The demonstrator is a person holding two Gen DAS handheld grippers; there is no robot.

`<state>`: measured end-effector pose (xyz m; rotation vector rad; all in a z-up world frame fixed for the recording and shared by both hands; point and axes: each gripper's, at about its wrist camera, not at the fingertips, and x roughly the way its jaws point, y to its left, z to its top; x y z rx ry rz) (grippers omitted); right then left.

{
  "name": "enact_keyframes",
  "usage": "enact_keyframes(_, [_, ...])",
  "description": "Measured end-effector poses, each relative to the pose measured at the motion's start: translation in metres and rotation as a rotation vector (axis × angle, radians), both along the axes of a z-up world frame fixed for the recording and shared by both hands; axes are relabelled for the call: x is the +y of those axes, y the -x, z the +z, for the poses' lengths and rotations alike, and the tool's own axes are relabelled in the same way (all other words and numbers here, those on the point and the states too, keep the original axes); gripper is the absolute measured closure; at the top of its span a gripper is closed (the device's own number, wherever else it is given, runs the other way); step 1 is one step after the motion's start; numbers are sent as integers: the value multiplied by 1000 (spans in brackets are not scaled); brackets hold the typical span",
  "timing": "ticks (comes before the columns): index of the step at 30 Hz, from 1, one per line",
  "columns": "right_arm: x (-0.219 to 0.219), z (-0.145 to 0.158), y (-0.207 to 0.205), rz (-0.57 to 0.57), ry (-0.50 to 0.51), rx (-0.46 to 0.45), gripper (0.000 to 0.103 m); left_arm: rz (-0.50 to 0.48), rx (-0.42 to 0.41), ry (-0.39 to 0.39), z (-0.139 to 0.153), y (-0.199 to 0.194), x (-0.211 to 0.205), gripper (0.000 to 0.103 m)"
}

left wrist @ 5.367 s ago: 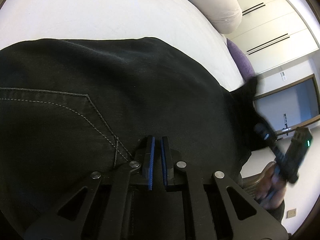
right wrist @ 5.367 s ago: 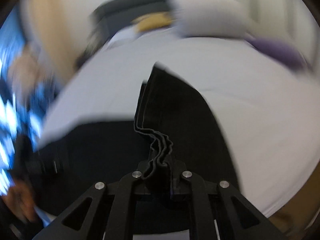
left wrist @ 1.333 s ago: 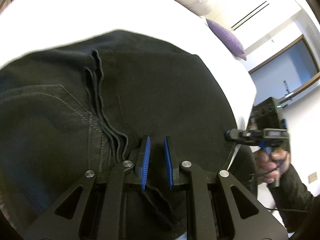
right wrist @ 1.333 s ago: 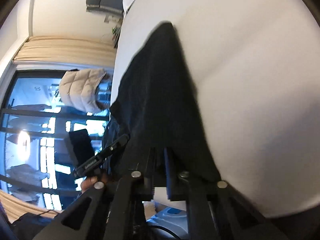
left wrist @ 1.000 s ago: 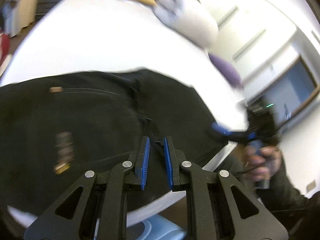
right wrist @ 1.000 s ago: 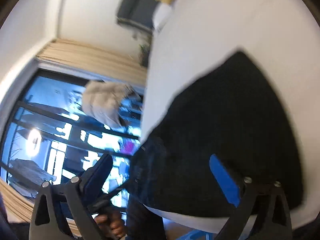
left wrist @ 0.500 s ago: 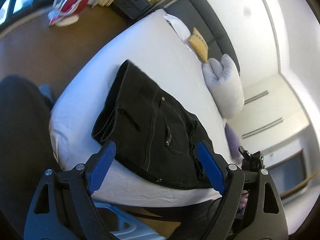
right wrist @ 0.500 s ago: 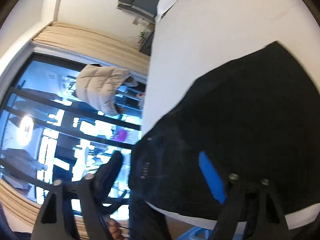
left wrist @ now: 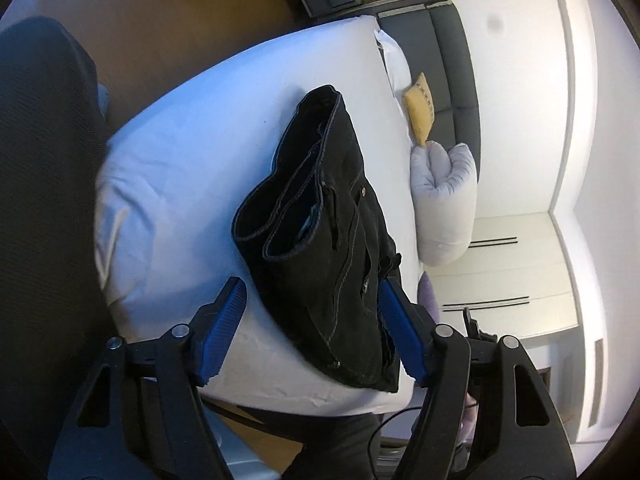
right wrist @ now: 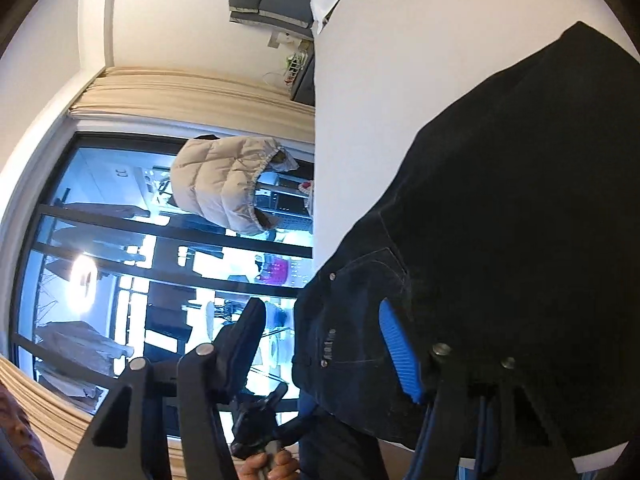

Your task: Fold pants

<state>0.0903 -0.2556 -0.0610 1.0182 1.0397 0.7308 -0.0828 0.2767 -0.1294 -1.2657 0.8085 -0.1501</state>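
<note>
The black pants [left wrist: 332, 240] lie folded into a compact stack on the white bed [left wrist: 180, 168], with the hems and waistband showing. My left gripper [left wrist: 312, 322] hovers off the bed's near edge, back from the pants. Its jaws are closing, and the blue pads [left wrist: 224, 326] touch nothing. In the right wrist view the pants [right wrist: 520, 200] fill the right side, close ahead. My right gripper [right wrist: 320, 344] is off the mattress edge, its jaws also closing, with no cloth pinched between them. A hand [right wrist: 264, 468] holds the left gripper's handle below.
A rolled grey pillow [left wrist: 444, 200], a yellow cushion [left wrist: 420, 108] and a dark headboard [left wrist: 452, 52] lie beyond the pants. White wardrobes [left wrist: 520, 260] stand on the right. A large window [right wrist: 100, 260] and a hanging beige puffer jacket [right wrist: 224, 184] are to the left.
Both grippers have let go of the pants and drawn back from the bed. The left one rolled and pulled far back, so the whole folded stack now shows.
</note>
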Motion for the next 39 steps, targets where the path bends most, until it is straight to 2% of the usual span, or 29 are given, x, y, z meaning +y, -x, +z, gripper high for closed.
enact_keyframes(4, [4,0,-2,14,-12,-3,39,32,-16,63,-17,-5,3,36])
enact_keyframes(10, [16,-4,-8,35,-21,9,39,58,-29,128,-25,-7,8,37])
enact_keyframes(11, [17,-5,-9,40,-23,11,39,62,-29,135,-25,-5,8,40])
enact_keyframes(13, [22,-5,-11,52,-17,13,39,54,-14,131,-29,-7,7,68])
enact_keyframes(14, [22,-6,-12,55,-16,14,39,51,-5,132,-28,-7,7,72])
enact_keyframes(18, [31,-4,-21,87,10,17,39,47,11,117,-26,-12,3,77])
enact_keyframes(22, [44,-3,-37,152,46,39,39,41,3,77,-12,-17,0,84])
enact_keyframes(26, [58,-12,-56,208,113,78,39,22,-17,18,8,-23,-4,86])
enact_keyframes(28, [65,-23,-65,244,162,125,39,6,-33,-26,20,-27,-8,86])
enact_keyframes(30, [77,-49,-71,306,272,215,40,-12,-49,-69,33,-32,-13,86])
enact_keyframes(34, [76,-59,-70,301,241,207,41,-51,-83,-153,60,-45,-26,86])
enact_keyframes(39, [81,-55,-59,306,268,121,36,-116,-132,-247,93,-65,-54,86])
